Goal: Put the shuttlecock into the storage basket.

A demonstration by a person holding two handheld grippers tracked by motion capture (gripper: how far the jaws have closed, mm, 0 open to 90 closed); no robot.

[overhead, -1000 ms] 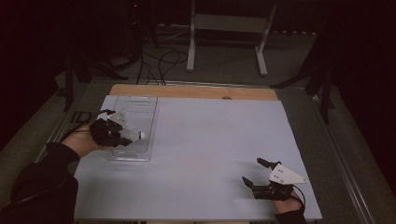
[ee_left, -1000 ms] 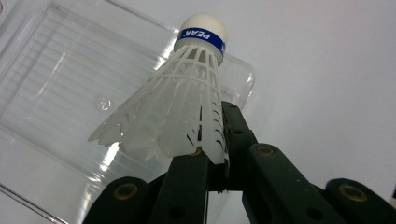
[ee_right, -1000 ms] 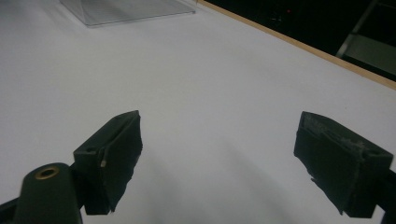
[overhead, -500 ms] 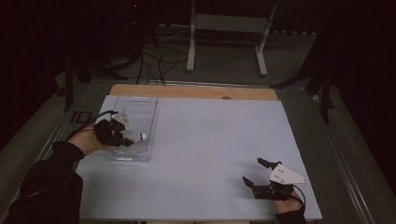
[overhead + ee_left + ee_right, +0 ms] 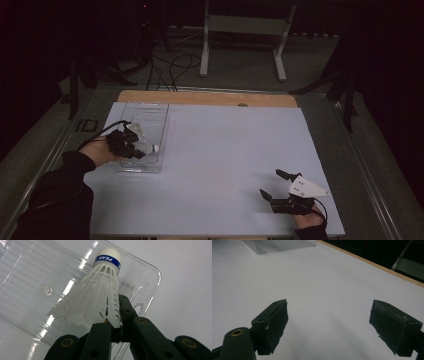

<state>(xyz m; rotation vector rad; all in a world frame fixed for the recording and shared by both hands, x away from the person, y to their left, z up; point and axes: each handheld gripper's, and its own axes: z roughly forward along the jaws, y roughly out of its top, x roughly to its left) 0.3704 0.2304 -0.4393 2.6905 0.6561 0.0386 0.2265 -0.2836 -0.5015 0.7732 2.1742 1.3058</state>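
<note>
The left gripper (image 5: 134, 145), clamped on the shuttlecock (image 5: 96, 296), has dipped lower into the clear tray (image 5: 150, 112) near the tabletop's left edge, so a drop looks close; the right gripper (image 5: 280, 187) sits wide open.

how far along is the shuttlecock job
Done: the left gripper is shut on the shuttlecock, pinching its skirt edge, and holds it over the clear tray. In hand: getting it down into the tray, cork end pointing away from the gripper. Left: letting go and pulling the gripper out. The right gripper rests open on the white table, apart from the tray.
</note>
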